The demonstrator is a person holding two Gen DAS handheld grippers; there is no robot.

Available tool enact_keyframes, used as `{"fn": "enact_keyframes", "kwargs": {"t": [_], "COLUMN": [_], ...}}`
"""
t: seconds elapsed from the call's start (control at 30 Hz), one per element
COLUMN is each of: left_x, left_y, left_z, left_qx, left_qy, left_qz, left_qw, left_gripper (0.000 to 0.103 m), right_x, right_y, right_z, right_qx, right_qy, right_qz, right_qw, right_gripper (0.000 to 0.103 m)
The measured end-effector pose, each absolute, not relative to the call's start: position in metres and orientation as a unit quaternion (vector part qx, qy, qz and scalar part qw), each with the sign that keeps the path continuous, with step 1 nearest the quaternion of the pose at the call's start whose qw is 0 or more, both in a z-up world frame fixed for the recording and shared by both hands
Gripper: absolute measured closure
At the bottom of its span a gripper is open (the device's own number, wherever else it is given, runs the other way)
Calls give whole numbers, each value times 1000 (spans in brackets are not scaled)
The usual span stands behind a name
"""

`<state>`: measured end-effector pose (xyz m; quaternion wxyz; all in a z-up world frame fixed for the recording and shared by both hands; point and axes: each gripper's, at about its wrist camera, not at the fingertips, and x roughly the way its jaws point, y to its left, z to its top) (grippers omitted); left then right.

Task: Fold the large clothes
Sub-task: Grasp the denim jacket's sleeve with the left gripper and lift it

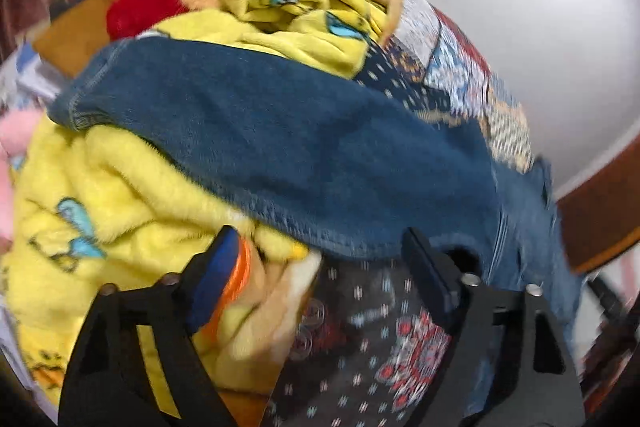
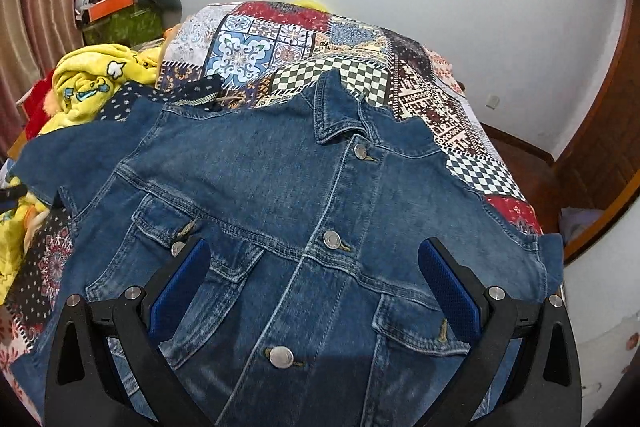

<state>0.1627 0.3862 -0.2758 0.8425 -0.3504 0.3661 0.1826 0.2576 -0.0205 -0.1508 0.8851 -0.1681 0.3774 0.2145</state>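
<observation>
Right wrist view: denim jacket (image 2: pixel 304 211) lies front-up on patchwork bedspread (image 2: pixel 280 43), buttoned, collar toward 12 o'clock. Right hand-held gripper (image 2: pixel 316 279) hovers over jacket chest, jaws spread wide, nothing between them. Yellow fleece (image 2: pixel 92 83) heaped at 10 o'clock. Left wrist view, blurred: left hand-held gripper (image 1: pixel 320 263) wide apart too, empty, above dark patterned cloth (image 1: pixel 360 339); jacket sleeve (image 1: pixel 280 147) drapes across pile at 12, yellow fleece at 9.

Patchwork bedspread (image 2: pixel 300 39) carries denim jacket (image 2: pixel 280 195); yellow fleece (image 2: pixel 92 83) beside.
</observation>
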Motion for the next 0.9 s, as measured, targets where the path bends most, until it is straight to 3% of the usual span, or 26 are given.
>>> {"fn": "enact_keyframes", "kwargs": {"t": [0.2,0.3,0.47,0.53,0.67,0.9], "left_x": [171,174,186,193,195,230], "left_y": [432,443,443,435,414,358], "left_z": [-302,-308,-294,-278,-229,-124], "left_qx": [-440,-443,-381,-337,-280,-221], "left_qy": [363,355,360,365,327,257], "left_qz": [210,229,282,301,297,226], "left_qw": [794,791,804,814,853,913], "left_gripper": [24,36,72,83,91,95], "right_x": [269,270,272,271,269,265], "right_y": [-18,-18,-21,-23,-29,-49], "right_z": [-155,-156,-154,-152,-145,-132], "right_qx": [-160,-155,-145,-143,-149,-151], "right_qy": [390,395,402,401,400,392], "right_qz": [214,213,212,212,209,199], "right_qw": [881,880,879,880,880,885], "right_gripper": [0,0,0,0,0,0]}}
